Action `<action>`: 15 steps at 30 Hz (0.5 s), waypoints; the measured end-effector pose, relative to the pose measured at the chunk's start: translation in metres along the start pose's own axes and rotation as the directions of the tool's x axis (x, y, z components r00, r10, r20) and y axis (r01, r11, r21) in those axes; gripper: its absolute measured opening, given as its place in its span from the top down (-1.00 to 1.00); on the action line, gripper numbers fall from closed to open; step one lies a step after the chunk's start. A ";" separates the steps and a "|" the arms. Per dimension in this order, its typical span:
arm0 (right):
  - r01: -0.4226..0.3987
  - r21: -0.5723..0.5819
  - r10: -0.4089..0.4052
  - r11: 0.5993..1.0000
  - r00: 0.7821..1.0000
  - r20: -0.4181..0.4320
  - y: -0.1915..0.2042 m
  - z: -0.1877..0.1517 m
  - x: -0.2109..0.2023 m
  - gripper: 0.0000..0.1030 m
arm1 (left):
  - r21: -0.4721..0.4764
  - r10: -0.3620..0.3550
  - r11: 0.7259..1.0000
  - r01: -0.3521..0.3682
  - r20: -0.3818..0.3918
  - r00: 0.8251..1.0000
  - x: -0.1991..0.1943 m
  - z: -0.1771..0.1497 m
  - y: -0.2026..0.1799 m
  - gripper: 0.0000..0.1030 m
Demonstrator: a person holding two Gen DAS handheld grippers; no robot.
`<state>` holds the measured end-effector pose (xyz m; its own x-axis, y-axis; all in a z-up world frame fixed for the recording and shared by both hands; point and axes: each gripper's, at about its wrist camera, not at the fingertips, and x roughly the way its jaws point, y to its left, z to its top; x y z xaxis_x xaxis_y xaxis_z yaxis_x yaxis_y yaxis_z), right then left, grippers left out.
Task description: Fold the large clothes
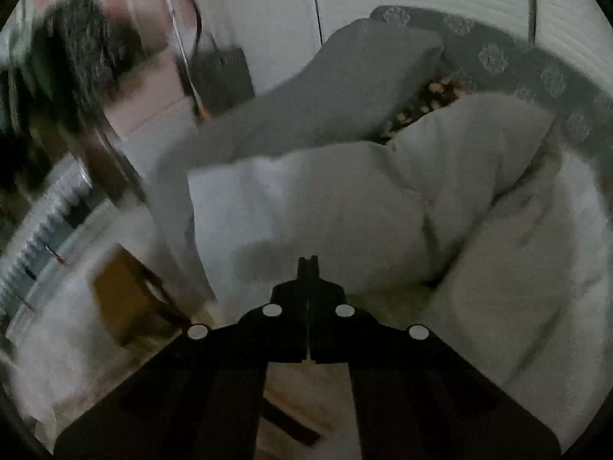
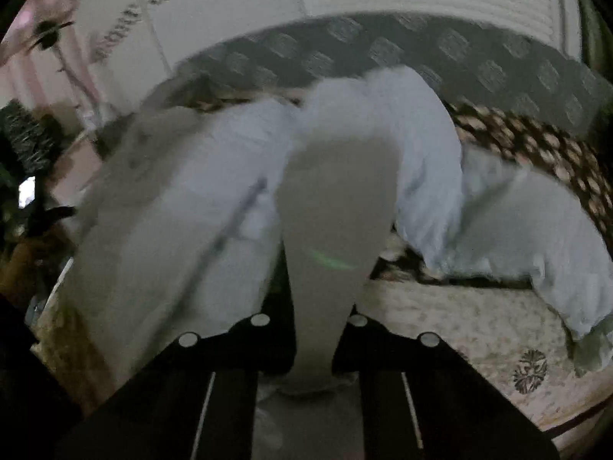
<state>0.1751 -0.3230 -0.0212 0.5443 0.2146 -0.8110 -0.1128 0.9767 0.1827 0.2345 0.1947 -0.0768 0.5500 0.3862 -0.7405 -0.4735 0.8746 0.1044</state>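
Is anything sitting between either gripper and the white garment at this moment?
Nothing visible. The right gripper is shut on a fold of the white garment. The left gripper is shut with its tips at the cloth; whether it holds any is unclear.

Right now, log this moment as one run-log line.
left gripper: shut, nothing visibly held | right gripper: shut on white garment | fold: not yet done

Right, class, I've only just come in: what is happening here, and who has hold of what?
A person is working on a large pale garment heaped on a bed with a handheld gripper in each hand. The right gripper is shut on a fold of the garment, which rises from between its fingers. The left gripper is shut, its tips low against the cloth; whether it has caught any cannot be told. Nothing looks folded yet; the garment is still bunched.
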 end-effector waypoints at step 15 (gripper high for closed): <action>0.224 0.004 -0.212 0.975 0.928 -0.306 -0.110 -0.042 -0.027 -0.15 | 0.407 -0.342 0.873 0.270 0.113 0.933 -0.065 -0.045 -0.164 -0.78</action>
<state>0.1376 -0.4356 -0.0426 0.2750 -0.0057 -0.9614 0.0154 0.9999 -0.0015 0.2455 0.0126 -0.0762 0.7530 0.0949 -0.6512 0.0153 0.9867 0.1615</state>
